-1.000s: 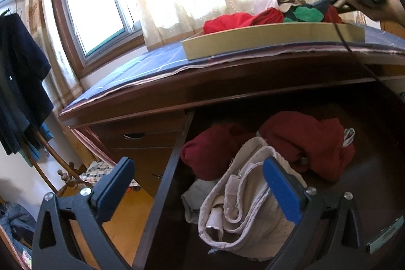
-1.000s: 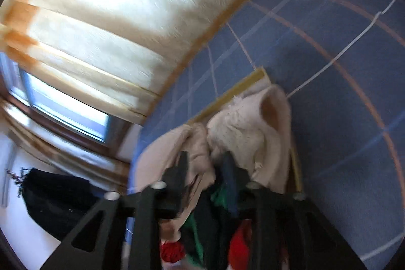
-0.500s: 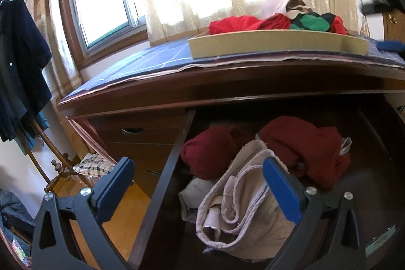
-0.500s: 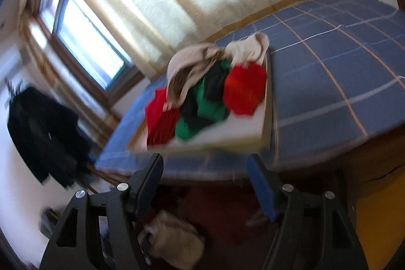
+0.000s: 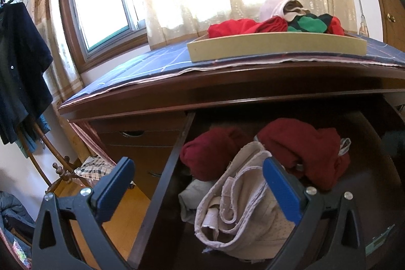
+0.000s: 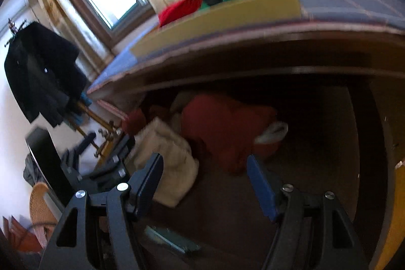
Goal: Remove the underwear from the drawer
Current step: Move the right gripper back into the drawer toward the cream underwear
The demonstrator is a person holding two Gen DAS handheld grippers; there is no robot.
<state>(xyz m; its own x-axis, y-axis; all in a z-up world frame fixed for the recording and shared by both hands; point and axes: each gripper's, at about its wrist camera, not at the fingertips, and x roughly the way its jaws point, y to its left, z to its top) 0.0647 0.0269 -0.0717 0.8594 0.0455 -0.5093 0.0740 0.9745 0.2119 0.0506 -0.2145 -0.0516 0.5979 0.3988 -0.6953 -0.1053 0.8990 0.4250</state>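
now the beige underwear [image 5: 243, 196] lies folded, long axis seemingly toward the spread, empty right gripper [image 6: 205, 184].

Blown-out window [image 5: 106, 4] backlight, dim drawer [image 5: 367, 189] interior, right view motion-blurred

Open left hand-held gripper [image 5: 197, 177] hovers over drawer [image 5: 162, 184] underwear [image 5: 243, 196].

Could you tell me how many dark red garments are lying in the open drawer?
2: one dark red garment at the back left, a larger dark red garment to its right, behind the beige folded cloth. More may be hidden underneath.
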